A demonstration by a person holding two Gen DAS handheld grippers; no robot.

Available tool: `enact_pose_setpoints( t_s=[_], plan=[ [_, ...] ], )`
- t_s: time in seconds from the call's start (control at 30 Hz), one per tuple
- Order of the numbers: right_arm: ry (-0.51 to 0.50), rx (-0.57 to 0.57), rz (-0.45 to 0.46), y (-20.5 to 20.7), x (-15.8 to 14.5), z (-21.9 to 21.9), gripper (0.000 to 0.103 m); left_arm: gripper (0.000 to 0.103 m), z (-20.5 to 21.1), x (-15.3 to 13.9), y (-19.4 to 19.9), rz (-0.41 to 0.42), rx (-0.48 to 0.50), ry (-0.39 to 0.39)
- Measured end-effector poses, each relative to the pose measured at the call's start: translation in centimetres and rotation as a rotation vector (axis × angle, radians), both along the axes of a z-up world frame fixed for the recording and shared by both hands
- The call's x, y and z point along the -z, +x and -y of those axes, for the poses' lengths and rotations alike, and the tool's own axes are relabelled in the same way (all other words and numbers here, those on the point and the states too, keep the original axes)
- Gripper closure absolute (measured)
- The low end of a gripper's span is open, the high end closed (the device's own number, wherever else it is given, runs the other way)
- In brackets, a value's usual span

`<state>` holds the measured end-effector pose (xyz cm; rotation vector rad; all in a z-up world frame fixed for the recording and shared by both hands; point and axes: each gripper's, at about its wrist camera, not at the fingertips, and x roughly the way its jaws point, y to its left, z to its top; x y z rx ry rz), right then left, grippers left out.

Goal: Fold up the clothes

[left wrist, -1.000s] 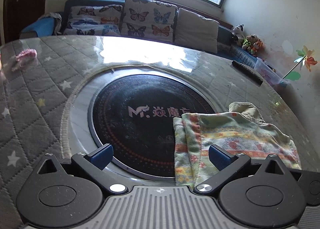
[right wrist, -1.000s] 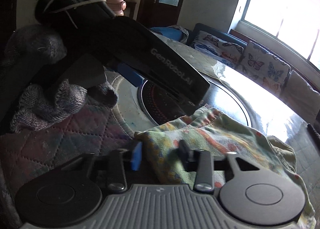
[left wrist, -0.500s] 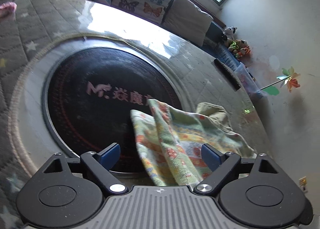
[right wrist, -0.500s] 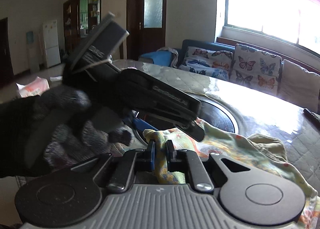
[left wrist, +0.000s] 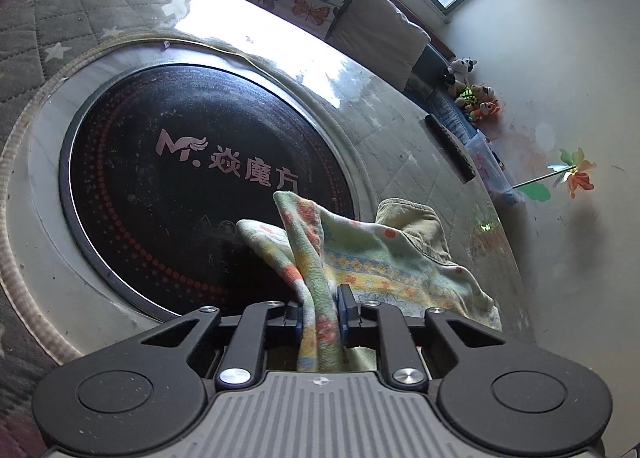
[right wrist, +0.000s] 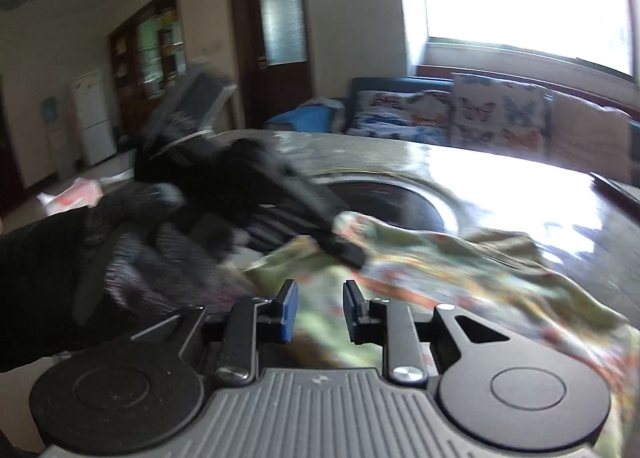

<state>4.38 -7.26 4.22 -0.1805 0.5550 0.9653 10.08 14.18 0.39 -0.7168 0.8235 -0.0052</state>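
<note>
In the left wrist view, the left gripper (left wrist: pixel 320 312) has its jaws closing on a bunched fold of the patterned garment (left wrist: pixel 384 258), the blue pads pressing the cloth from both sides so that the fold stands up between them and runs back toward the camera. From that pinched ridge the rest of the garment drapes away to the right and forward, part of it lying over the near right edge of the dark round hotplate (left wrist: pixel 168 173) set into the table (left wrist: pixel 72 29), the rest spread on the quilted, star-printed cover beside it. A plain beige piece of cloth (left wrist: pixel 416 213) peeks out from behind the garment's far edge. A dark remote (left wrist: pixel 450 149) lies on the table farther right, well apart from the garment. In the right wrist view, which is blurred, the right gripper (right wrist: pixel 318 310) has its jaws opening, a clear gap between the blue pads; the garment (right wrist: pixel 460 270) lies below and beyond that gap and spreads to the right, and the pads do not appear to press on it. To the left, a gloved hand (right wrist: pixel 152 238) holds the other gripper, whose dark tip meets the garment's raised edge just ahead of the right fingers.
</note>
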Motion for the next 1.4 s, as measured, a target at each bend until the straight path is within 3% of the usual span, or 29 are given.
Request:
enact_pose_setpoints(
  t_s=[0.2,0.4,0.5,0.67,0.77,0.8,0.83,0.9,1.1,1.4],
  plan=[
    [-0.039,0.252,0.002,3.8,0.3,4.9,0.064,0.086,0.4,-0.1,-0.2,0.008,0.006,0.036],
    [-0.112,0.529,0.013,9.6,2.9,10.0,0.056,0.086,0.9,-0.5,-0.3,0.008,0.011,0.079],
    [-0.116,0.599,-0.018,11.3,4.0,11.9,0.052,0.086,1.1,-0.7,-0.2,0.006,0.012,0.095],
    [-0.051,0.622,-0.102,12.1,5.1,13.1,0.052,0.086,1.6,-1.1,0.0,0.006,0.015,0.123],
    [-0.021,0.609,-0.128,12.1,5.4,13.2,0.067,0.087,2.0,-1.6,0.2,0.014,0.026,0.151],
    [-0.012,0.6,-0.133,12.1,5.4,13.2,0.081,0.089,2.2,-1.9,0.2,0.019,0.031,0.158],
    [-0.005,0.597,-0.127,11.8,5.1,13.2,0.088,0.089,2.5,-2.2,0.3,0.024,0.035,0.166],
    [0.008,0.592,-0.116,11.4,4.5,13.3,0.094,0.091,3.0,-2.9,0.7,0.032,0.046,0.18],
    [0.065,0.607,-0.042,11.3,1.1,14.9,0.096,0.094,5.3,-5.7,3.0,0.087,0.102,0.228],
    [0.038,0.715,0.066,14.4,-1.9,19.4,0.096,0.094,11.4,-7.3,9.7,0.132,0.211,0.269]
  ],
)
